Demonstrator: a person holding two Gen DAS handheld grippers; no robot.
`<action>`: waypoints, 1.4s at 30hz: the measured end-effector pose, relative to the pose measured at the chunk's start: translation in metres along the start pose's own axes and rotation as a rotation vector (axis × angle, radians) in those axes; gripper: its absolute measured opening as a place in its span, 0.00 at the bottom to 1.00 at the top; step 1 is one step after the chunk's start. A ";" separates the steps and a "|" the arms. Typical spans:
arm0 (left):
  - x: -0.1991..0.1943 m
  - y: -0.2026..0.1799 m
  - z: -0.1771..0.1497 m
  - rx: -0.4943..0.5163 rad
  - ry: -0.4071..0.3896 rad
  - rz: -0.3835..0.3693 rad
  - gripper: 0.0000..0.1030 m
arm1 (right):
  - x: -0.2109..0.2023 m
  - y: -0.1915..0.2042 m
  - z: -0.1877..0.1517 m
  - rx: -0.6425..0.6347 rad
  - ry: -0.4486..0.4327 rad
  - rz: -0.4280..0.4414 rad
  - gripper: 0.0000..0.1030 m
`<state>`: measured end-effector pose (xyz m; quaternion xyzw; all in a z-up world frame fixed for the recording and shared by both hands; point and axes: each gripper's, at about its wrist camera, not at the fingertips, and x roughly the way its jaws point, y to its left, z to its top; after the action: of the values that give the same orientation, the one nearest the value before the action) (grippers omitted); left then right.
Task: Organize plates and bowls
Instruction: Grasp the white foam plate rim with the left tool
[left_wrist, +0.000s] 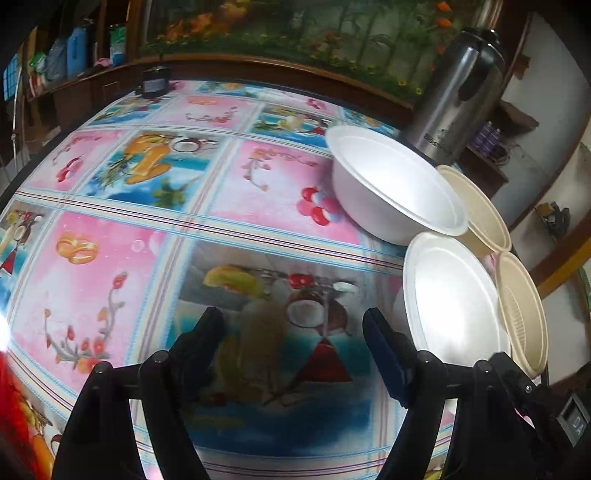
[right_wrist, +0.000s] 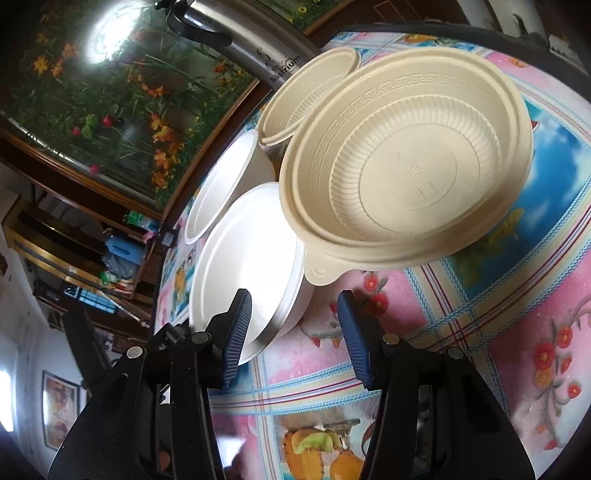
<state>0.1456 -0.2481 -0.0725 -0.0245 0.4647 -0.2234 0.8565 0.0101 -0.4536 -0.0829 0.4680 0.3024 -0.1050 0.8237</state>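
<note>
Nearby, ribbed cream bowls (right_wrist: 406, 162), smooth white bowls (left_wrist: 395, 184); both jaws spread, empty.

I see a table (left_wrist: 110, 266) under a glossy fruit-print cloth. At the frame's right sit two white foam bowls (left_wrist: 395, 184) (left_wrist: 450, 295), two cream plastic bowls (left_wrist: 476, 206) (left_wrist: 524, 314) and a steel flask (left_wrist: 458, 99); a small dark box (left_wrist: 155, 83) upper left.

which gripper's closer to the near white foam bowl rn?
Right. The right gripper has its left pad overlapping the near white foam bowl, jaws open, nothing gripped. The left gripper is open over bare tablecloth, the bowl just off its right finger.
</note>
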 end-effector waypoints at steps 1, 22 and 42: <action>0.000 0.000 0.000 -0.003 0.001 -0.011 0.76 | -0.001 0.001 0.000 -0.004 -0.011 -0.002 0.42; -0.001 0.002 0.001 0.036 0.019 0.054 0.26 | 0.009 0.033 -0.016 -0.240 -0.004 -0.046 0.23; -0.013 0.011 -0.016 0.039 0.058 -0.049 0.00 | 0.000 0.033 -0.040 -0.205 0.028 0.057 0.23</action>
<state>0.1306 -0.2303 -0.0745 -0.0124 0.4841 -0.2539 0.8373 0.0094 -0.4025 -0.0746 0.3912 0.3097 -0.0437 0.8655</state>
